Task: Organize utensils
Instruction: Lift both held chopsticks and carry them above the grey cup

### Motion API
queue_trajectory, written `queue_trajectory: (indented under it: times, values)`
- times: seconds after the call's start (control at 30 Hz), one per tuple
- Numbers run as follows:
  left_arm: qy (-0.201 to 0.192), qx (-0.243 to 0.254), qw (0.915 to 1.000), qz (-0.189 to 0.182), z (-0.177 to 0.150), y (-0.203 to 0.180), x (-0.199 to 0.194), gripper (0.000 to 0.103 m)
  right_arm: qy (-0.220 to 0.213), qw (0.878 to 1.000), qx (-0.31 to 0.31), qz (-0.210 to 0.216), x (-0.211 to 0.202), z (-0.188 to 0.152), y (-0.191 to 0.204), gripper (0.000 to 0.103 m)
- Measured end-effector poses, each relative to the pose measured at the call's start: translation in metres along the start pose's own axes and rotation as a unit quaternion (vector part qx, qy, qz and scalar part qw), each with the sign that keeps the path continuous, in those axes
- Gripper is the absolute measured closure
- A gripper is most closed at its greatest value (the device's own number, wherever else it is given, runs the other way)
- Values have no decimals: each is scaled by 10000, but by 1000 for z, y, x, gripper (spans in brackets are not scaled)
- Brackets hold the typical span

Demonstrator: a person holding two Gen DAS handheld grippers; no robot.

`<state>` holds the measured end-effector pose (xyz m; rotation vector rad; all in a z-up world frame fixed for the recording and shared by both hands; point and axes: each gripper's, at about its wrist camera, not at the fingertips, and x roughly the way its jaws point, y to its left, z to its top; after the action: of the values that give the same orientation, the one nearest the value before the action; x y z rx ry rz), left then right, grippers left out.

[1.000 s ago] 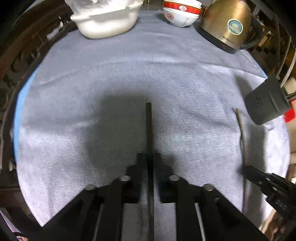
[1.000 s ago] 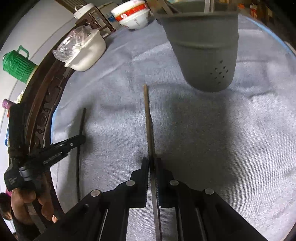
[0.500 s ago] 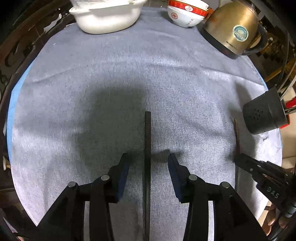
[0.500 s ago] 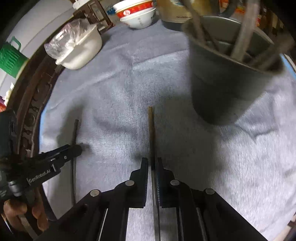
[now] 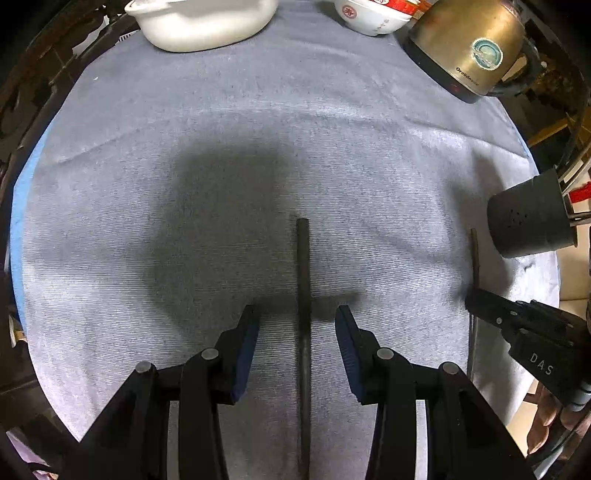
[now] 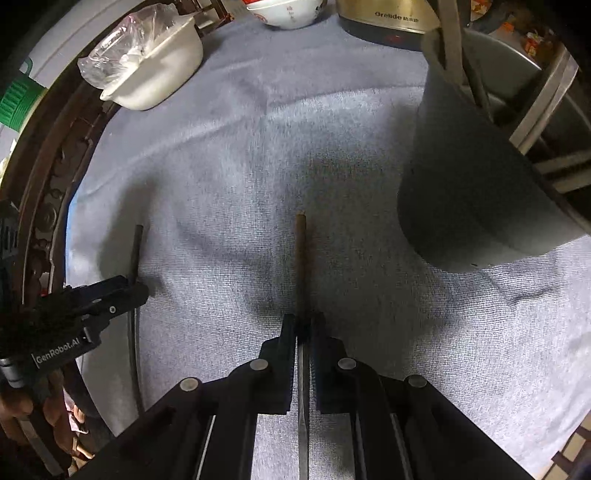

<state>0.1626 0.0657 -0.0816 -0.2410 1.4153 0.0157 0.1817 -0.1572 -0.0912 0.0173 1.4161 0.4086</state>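
Observation:
My left gripper (image 5: 297,325) is open, its jaws standing on either side of a dark chopstick (image 5: 303,295) that lies on the grey cloth. My right gripper (image 6: 303,326) is shut on a brown chopstick (image 6: 300,258) and holds it above the cloth, left of the grey utensil holder (image 6: 469,192), which has several utensils in it. In the left wrist view the holder (image 5: 528,218) is at the right edge, with the right gripper (image 5: 480,306) and its brown chopstick (image 5: 475,254) below it. In the right wrist view the left gripper (image 6: 136,291) and the dark chopstick (image 6: 136,251) are at the left.
A white pot (image 5: 207,22), a red and white bowl (image 5: 369,16) and a gold kettle (image 5: 465,44) stand along the far edge of the round table's grey cloth (image 5: 258,129). A carved wooden rim (image 6: 48,184) runs along the left.
My left gripper opened and let go of the dark chopstick, which now lies on the cloth. My right gripper moved with the brown chopstick closer to the utensil holder.

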Motion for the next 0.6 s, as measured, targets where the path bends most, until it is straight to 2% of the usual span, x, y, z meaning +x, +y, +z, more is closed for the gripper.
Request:
queue_trajectory:
  times: [0.07,0.2,0.5,0.6]
  values:
    - [25,13,10000,-14,-3,-3,-1,63,-13,10000,-20,4,0,1,-1,93]
    - [183,60,9998,-67,-4,-4,-2,97,23,9999,-103,-63,2,4,0,95]
    - [322,-42,9993,-192,-4,-17,1,97,192,9995,-231,-133,5,7,9,95]
    - [200,36,9996,-196,-2,-17,0,97,59,9998,-171,-113,3,6,9,97]
